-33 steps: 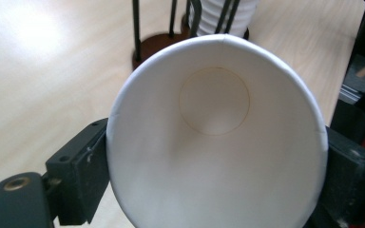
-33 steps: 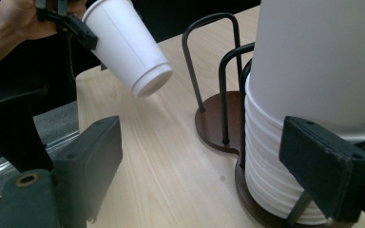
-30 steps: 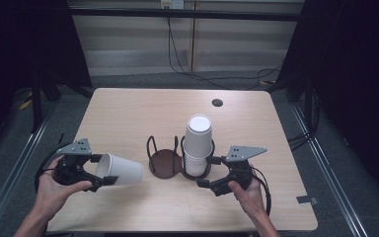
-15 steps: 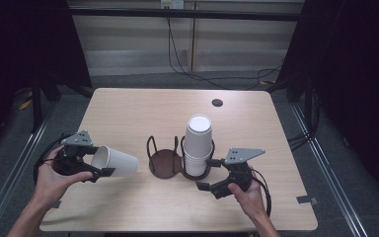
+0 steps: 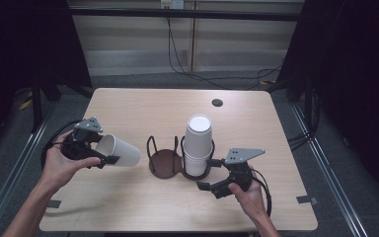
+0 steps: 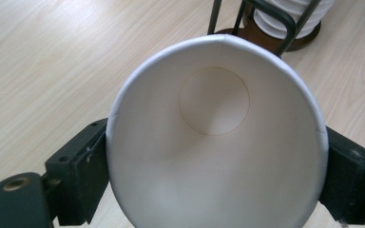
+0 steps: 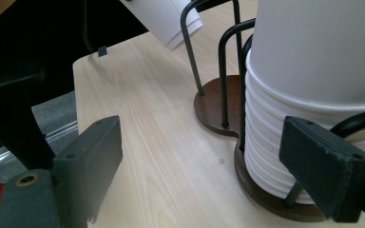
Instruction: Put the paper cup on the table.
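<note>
The left tool (image 5: 96, 150) clamps a white paper cup (image 5: 121, 151) near its rim, one jaw on each side. The cup lies sideways above the worktop (image 5: 143, 111), its open mouth facing back toward the tool's own camera and its base pointing ahead toward the wire cup holder (image 5: 164, 159). The right tool (image 5: 213, 183) stands with jaws wide apart and nothing between them. Just ahead of it, in the holder's nearer ring, stands the stack of cups (image 5: 197, 145); one jaw sits just beside the stack's lower part.
</note>
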{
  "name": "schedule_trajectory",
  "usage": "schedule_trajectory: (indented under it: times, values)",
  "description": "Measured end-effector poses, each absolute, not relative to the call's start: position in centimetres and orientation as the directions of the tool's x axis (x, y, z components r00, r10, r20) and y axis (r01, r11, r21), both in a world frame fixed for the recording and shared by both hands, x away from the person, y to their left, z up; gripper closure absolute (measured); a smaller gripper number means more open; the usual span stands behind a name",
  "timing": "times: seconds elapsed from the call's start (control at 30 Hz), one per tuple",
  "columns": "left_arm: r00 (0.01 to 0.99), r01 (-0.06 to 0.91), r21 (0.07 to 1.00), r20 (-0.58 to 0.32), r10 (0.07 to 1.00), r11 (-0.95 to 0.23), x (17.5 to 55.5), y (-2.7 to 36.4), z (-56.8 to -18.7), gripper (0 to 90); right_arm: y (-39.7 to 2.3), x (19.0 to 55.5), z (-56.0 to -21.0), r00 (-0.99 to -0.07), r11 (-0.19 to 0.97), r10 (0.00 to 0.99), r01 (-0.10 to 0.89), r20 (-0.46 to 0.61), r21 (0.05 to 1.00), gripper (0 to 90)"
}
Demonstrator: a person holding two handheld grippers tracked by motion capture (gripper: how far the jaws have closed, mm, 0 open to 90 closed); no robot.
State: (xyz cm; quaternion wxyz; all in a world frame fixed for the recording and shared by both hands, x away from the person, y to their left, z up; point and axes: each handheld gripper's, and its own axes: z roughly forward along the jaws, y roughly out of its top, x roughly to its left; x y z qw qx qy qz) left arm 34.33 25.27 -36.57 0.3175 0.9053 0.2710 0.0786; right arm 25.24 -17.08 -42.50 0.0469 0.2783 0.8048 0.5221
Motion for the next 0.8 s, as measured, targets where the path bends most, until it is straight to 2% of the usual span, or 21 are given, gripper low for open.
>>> schedule_trajectory:
  times: [0.17,0.3,0.43,0.47,0.7,0.8]
  values:
    - [0.838,0.438,0.639,-0.035,0.544,-0.633,35.2,25.0,-35.8,12.0,-17.1,25.2,-42.4,-0.842,0.294,0.496,0.394,0.213,0.871,14.8]
    - [0.837,0.427,0.629,-0.004,0.548,-0.649,35.6,24.4,-35.2,12.1,-17.1,25.2,-42.4,-0.842,0.292,0.496,0.392,0.212,0.873,14.8]
    - [0.840,0.428,0.590,0.021,0.543,-0.685,36.2,23.4,-35.1,12.1,-17.0,25.2,-42.4,-0.843,0.296,0.494,0.394,0.214,0.870,14.8]
    - [0.844,0.413,0.571,0.054,0.534,-0.710,36.5,22.9,-35.1,12.0,-17.0,25.2,-42.4,-0.844,0.297,0.491,0.393,0.215,0.870,14.8]
    - [0.850,0.421,0.548,0.040,0.525,-0.723,37.5,22.2,-35.1,11.7,-17.0,25.2,-42.4,-0.842,0.298,0.499,0.391,0.207,0.871,14.8]
    - [0.852,0.431,0.494,0.052,0.521,-0.755,38.5,21.6,-35.5,11.6,-17.0,25.2,-42.4,-0.842,0.298,0.498,0.391,0.208,0.871,14.8]
